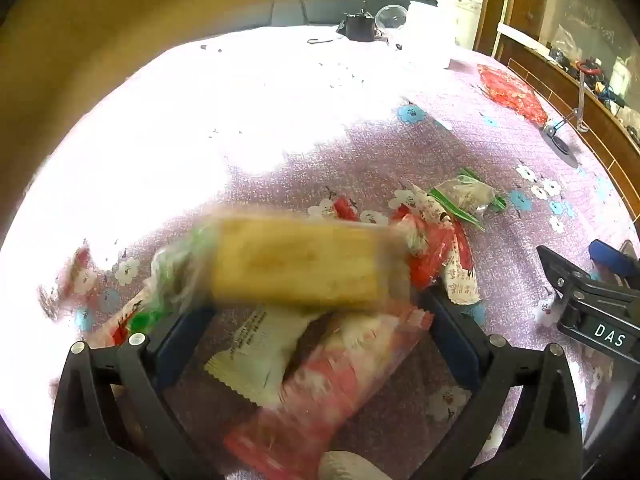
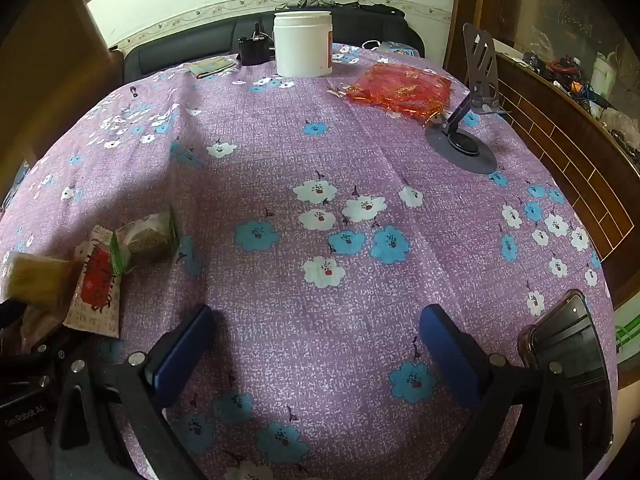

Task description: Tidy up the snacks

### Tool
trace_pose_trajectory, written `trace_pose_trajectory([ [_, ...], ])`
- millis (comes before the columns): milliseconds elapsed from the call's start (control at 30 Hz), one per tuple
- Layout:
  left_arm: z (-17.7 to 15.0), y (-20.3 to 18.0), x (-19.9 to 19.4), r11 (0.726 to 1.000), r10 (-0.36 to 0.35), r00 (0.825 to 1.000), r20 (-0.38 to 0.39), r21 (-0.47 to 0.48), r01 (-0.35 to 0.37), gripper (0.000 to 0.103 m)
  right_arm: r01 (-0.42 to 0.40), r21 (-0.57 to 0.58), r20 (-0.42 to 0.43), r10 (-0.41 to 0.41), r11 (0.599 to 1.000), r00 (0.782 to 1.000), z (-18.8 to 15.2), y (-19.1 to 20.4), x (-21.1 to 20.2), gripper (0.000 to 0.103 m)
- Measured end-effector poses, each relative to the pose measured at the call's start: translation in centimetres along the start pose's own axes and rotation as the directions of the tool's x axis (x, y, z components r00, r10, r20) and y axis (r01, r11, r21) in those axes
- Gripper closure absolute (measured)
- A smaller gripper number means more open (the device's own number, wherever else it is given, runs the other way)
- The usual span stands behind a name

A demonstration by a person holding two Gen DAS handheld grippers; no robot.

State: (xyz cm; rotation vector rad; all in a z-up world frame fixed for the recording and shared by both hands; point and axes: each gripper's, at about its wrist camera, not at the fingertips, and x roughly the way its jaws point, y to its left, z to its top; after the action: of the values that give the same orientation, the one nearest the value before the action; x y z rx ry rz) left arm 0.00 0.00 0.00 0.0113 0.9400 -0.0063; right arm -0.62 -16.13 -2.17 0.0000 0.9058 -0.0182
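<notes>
A purple tablecloth printed with white and blue flowers carries a yellow biscuit pack, red-and-white wrappers, a green-edged clear packet, a translucent red pouch and a white jar.

The left gripper was spread wide, fingers at seven and five o'clock. The right gripper was likewise agape, its pads gripping nothing.
</notes>
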Motion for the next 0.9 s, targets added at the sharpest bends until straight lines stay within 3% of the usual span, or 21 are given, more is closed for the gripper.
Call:
trace_pose_trajectory([
  [900, -0.02, 0.0, 0.09, 1.0, -0.001, 1.0, -0.001, -0.001, 0.001, 0.0, 0.0, 0.0, 0.0, 0.0, 1.0, 1.0, 0.01, -0.08, -0.04, 0.0],
])
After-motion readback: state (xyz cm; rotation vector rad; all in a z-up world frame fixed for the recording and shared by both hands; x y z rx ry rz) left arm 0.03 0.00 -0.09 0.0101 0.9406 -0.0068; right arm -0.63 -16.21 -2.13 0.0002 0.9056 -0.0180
